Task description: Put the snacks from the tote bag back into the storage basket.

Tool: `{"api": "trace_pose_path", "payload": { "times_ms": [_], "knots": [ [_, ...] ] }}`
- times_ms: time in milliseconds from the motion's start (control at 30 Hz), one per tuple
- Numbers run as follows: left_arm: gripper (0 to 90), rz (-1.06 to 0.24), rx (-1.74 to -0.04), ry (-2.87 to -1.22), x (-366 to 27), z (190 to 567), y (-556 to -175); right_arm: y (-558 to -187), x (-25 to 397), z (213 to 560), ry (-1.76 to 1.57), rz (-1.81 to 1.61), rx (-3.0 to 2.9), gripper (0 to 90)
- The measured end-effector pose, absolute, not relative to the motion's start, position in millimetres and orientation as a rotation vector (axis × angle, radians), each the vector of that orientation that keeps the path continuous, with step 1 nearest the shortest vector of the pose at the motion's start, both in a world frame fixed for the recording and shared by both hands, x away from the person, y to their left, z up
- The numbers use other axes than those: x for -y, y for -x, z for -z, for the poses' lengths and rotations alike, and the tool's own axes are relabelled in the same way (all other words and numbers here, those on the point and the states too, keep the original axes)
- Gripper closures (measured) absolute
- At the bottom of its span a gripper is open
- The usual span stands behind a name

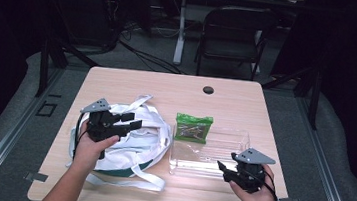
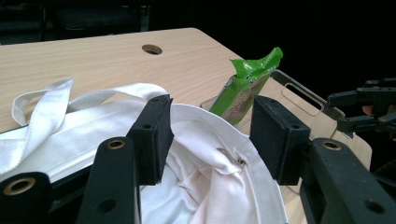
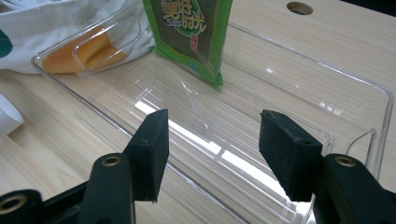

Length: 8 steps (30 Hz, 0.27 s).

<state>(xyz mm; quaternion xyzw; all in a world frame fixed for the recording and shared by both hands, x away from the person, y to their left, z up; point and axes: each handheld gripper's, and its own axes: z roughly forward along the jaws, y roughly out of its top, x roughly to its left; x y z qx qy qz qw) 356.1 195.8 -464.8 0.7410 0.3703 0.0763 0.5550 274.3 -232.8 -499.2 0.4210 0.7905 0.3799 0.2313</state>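
A white cloth bag with long straps lies on the left half of the wooden table. My left gripper hovers over the bag, open, with the bag's rim below its jaws. A green snack packet leans in the far left corner of a clear plastic tray. My right gripper is at the tray's near right corner, open and holding nothing. In the right gripper view the packet stands ahead of the jaws over the tray floor.
A round cable hole sits near the table's far edge. A dark folding chair and a white table leg stand on the floor beyond. Bare wood lies along the far part of the table.
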Motion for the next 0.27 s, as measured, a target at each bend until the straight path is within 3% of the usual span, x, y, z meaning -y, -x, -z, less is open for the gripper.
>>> {"api": "trace_pose_path", "payload": {
  "times_ms": [267],
  "knots": [
    [48.2, -0.183, -0.893, -1.752, -197.0, 465.2, -357.7, -275.5, 231.2, 502.0, -1.147, -1.033, -2.188, 40.9]
  ]
}}
